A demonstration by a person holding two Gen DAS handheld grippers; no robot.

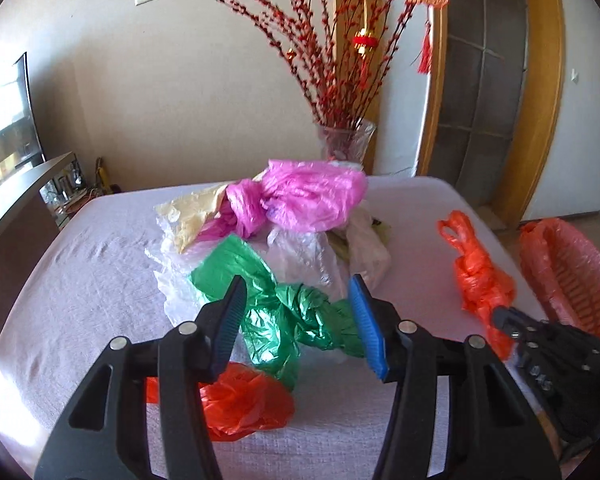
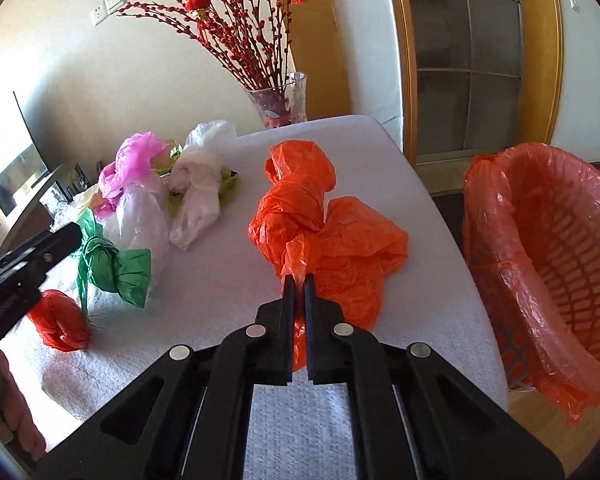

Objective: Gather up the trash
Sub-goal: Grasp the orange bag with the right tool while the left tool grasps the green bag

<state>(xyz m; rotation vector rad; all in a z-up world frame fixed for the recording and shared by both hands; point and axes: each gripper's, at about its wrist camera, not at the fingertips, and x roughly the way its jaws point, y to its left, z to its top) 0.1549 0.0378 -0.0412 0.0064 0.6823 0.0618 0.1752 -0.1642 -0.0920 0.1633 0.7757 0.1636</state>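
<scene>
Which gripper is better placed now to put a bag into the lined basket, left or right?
Right. The right gripper has its jaws shut on the orange bag, with the lined basket just beside it. The left gripper hangs open over the green bag, farther away.

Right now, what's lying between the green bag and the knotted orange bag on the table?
Only bare white tablecloth separates the green bag from the orange bag, clearest in the right wrist view. The right gripper pinches the orange bag's edge.

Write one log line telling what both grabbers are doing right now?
left gripper: open, over green bag | right gripper: shut on orange bag | lined basket: beside table, right
</scene>
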